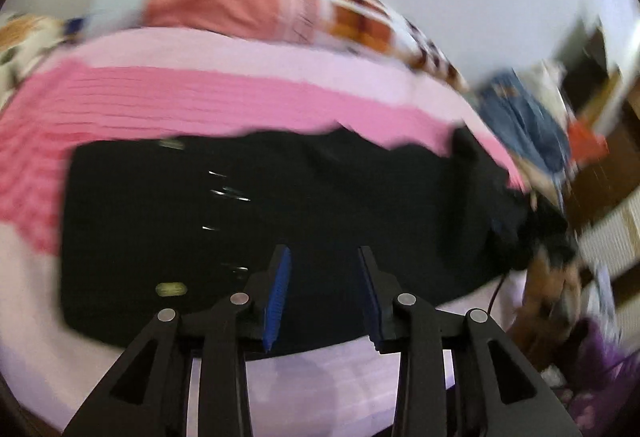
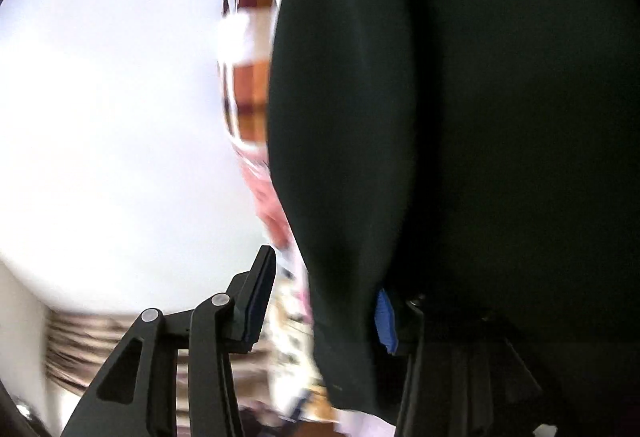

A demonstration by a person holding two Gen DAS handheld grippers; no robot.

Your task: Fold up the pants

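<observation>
So, quick status from my end. The black pants [image 1: 272, 229] are lying on the pink striped bedspread [image 1: 200, 97], already looking like a fairly compact dark rectangle with small metal bits glinting toward its left side. My guess is we're partway through folding, with one end being carried over.

The left gripper [image 1: 324, 293] sits over the near edge of the pants with its blue pads spread apart and nothing between them, so it's free right now.

The right gripper [image 2: 320, 301] is the messy one. Its view is mostly filled by a big fold of black fabric draped over the right finger, with only a sliver of blue pad [image 2: 385, 317] peeking out. The two fingers look well apart, with cloth running down through the gap, so I honestly can't tell if it's gripping the pants or if they're just hanging over it. In the left view, the far right end of the pants looks bunched and lifted, which fits that.

Next move, as I see it: bring that lifted end across onto the flat part, and use the left gripper to pin or pinch the near edge so the stack doesn't slide.

Room-wise, the near edge of the pants is close to the near edge of the bed, so not much slack there. Beyond the pants there's open bedspread, then a plaid blanket [image 1: 380, 25] and a salmon cloth [image 1: 224, 5]. Off the pants' right end there are jeans [image 1: 524, 117], so I'd avoid swinging wide that way. Both views are motion-blurred, so take the finer details loosely.
</observation>
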